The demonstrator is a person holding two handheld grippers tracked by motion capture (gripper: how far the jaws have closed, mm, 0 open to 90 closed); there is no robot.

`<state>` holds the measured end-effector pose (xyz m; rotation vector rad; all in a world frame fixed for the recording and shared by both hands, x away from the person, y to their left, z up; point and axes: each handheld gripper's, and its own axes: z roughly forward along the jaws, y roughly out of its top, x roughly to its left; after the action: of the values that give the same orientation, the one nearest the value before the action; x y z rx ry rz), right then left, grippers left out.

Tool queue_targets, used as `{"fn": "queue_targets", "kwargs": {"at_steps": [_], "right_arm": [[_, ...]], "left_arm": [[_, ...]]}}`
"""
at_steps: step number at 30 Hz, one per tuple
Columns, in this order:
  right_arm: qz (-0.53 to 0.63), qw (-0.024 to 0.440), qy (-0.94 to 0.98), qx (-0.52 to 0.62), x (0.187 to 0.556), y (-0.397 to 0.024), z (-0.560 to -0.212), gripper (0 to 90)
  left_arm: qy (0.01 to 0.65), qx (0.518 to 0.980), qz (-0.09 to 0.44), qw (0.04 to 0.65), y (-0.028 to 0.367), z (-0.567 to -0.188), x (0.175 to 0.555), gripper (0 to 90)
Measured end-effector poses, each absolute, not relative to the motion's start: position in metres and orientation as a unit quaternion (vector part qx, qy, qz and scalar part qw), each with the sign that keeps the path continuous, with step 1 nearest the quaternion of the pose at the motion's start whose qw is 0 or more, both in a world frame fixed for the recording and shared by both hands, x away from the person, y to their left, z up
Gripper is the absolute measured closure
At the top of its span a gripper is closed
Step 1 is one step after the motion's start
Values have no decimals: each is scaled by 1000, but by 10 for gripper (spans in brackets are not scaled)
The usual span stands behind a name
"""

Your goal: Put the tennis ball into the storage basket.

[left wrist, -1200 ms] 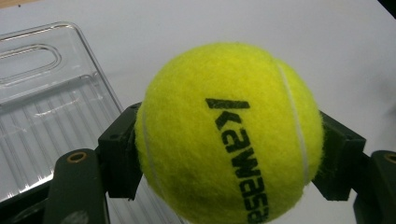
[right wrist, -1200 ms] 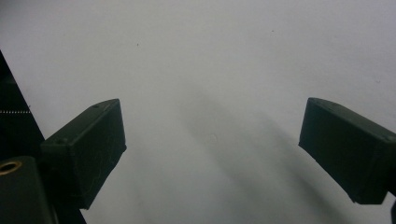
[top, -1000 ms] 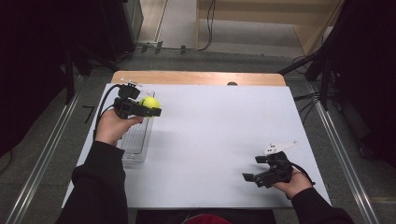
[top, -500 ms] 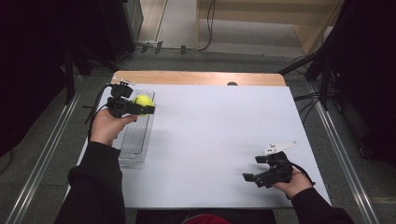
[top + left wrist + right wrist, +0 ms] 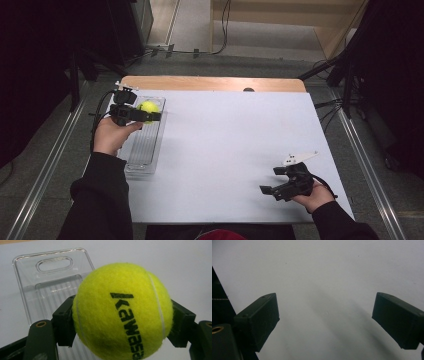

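The left gripper (image 5: pixel 145 116) is clenched on the yellow tennis ball (image 5: pixel 122 311), which has been carried back from beside the clear plastic tray (image 5: pixel 145 155) to above its far end. A drop into the tray looks near. The right gripper (image 5: pixel 276 191) is held agape, unladen, over the white table (image 5: pixel 225 145).

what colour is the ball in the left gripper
Yellow-green tennis ball with black lettering, clearest in the left gripper view.

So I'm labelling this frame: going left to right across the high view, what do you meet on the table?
Left tool shut on the tennis ball over the clear tray → bare white table → right tool, open.
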<state>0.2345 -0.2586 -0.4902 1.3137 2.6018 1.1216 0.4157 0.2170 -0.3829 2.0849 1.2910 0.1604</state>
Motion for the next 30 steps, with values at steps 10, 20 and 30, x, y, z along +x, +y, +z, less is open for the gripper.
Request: {"fn": "queue_targets", "kwargs": {"at_steps": [10, 20, 30], "right_arm": [[360, 9, 834, 419, 234, -258, -490, 53], [360, 9, 833, 419, 235, -258, -490, 53], [360, 9, 833, 419, 234, -258, -490, 53]], "left_arm": [[503, 793, 70, 336, 225, -383, 417, 264], [518, 784, 86, 332, 233, -386, 418, 263], [518, 785, 89, 327, 228, -392, 419, 263]]}}
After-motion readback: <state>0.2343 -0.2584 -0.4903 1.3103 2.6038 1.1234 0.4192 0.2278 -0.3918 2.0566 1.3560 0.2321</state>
